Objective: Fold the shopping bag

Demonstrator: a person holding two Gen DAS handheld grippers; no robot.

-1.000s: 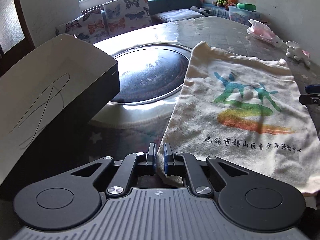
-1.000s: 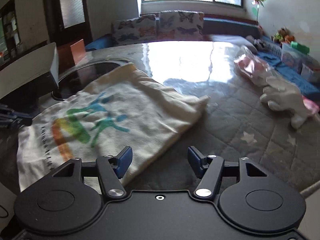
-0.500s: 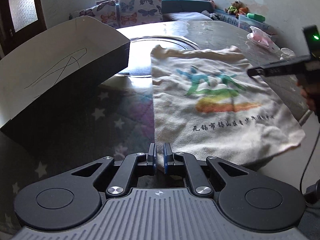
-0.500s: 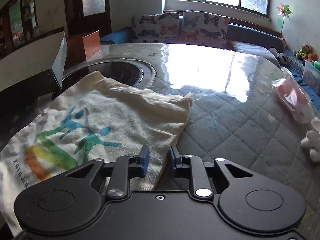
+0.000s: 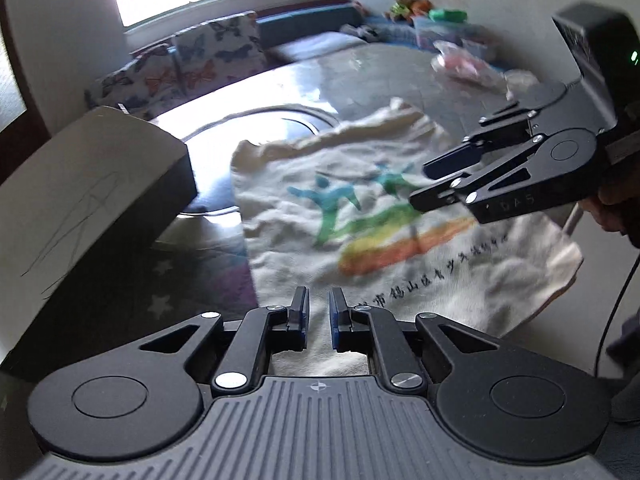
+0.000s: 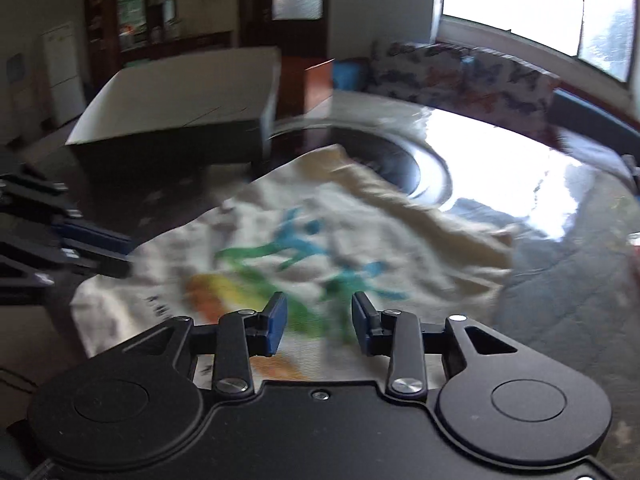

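Both tools lifted since 0.5 s ago; right tool [image 6: 319,328] opened, left tool [image 5: 319,318] has a narrow gap w/ nothing gripped. Shopping bag [image 5: 360,216] lies rumpled on table [image 5: 280,92], near edge.

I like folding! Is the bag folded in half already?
No, the bag lies spread open flat on the table, its whole picture showing.

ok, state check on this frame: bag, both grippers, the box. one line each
Cream canvas shopping bag with rainbow print: lying flat on the table, unfolded, wrinkled, print side up.
Left gripper: open by a narrow gap, at the bag's near edge, holding nothing.
Right gripper: open, above the print, holding nothing.
Dark cardboard box with pale top: closed, sitting beside the bag.
Round quilted table: glossy, bright glare at the far side.
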